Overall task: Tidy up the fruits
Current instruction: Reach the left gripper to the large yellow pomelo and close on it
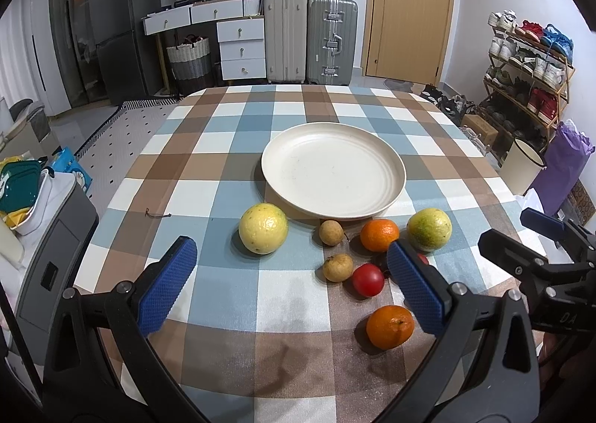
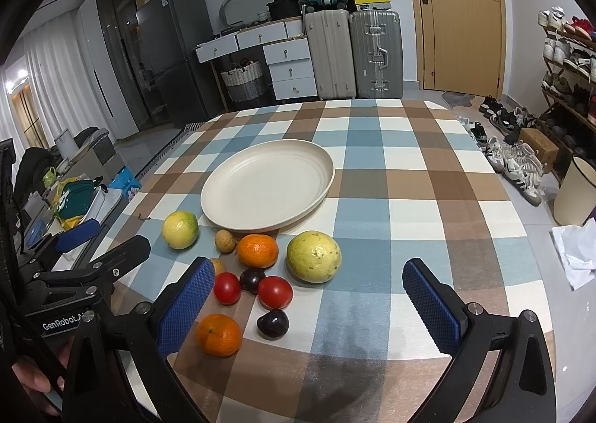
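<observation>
A cream plate (image 1: pixel 387 181) (image 2: pixel 320 181) lies empty mid-table. In front of it lie fruits: a large yellow fruit (image 1: pixel 263 228) (image 2: pixel 180 229), a yellow-green fruit (image 1: pixel 429 229) (image 2: pixel 313 256), two oranges (image 1: pixel 379 235) (image 1: pixel 390 326) (image 2: pixel 257 251) (image 2: pixel 218 334), two small brown fruits (image 1: pixel 330 232) (image 1: pixel 337 267), red tomatoes (image 1: pixel 368 279) (image 2: pixel 275 292) (image 2: pixel 227 288) and two dark plums (image 2: pixel 273 323) (image 2: pixel 252 280). My left gripper (image 1: pixel 292 287) is open and empty, just before the fruits. My right gripper (image 2: pixel 311 305) is open and empty, near the yellow-green fruit.
The table has a checked cloth (image 1: pixel 223 181) (image 2: pixel 409 181). The right gripper shows at the right edge of the left wrist view (image 1: pixel 536 248); the left gripper shows at the left of the right wrist view (image 2: pixel 100 248). Suitcases (image 1: pixel 309 39), drawers, a shoe rack and bins stand around.
</observation>
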Motion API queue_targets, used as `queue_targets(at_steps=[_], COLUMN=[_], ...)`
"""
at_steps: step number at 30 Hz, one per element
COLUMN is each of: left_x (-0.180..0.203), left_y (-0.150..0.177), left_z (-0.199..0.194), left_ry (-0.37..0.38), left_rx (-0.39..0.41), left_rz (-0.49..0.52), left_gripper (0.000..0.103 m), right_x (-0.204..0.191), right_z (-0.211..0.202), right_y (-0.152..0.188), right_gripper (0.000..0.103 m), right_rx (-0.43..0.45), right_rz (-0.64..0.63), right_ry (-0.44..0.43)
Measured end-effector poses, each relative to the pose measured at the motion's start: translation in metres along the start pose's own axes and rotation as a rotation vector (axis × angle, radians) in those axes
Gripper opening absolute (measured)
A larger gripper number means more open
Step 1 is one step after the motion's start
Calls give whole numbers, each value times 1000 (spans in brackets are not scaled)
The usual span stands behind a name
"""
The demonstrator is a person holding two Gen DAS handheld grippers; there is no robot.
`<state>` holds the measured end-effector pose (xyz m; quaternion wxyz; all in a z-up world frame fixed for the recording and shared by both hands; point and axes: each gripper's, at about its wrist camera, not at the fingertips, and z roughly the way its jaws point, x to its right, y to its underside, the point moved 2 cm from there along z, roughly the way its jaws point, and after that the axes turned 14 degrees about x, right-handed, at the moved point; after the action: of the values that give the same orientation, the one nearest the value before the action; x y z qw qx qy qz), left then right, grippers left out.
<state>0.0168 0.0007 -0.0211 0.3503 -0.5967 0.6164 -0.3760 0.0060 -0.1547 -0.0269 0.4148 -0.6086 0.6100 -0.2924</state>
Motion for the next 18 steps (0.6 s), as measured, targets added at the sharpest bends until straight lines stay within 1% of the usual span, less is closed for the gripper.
queue_targets(at_steps=[10, 18], left_x=[-22, -35], left_y=[0, 0], left_z=[8, 22], left_ry=[-26, -37], left_rx=[-28, -57], left_rz=[-31, -51], left_gripper=[102, 102], right_x=[-1, -1], right_z=[0, 0], right_y=[0, -1], right_gripper=[103, 103], right_rx=[-1, -3], right_rz=[7, 5], right_ry=[-16, -23])
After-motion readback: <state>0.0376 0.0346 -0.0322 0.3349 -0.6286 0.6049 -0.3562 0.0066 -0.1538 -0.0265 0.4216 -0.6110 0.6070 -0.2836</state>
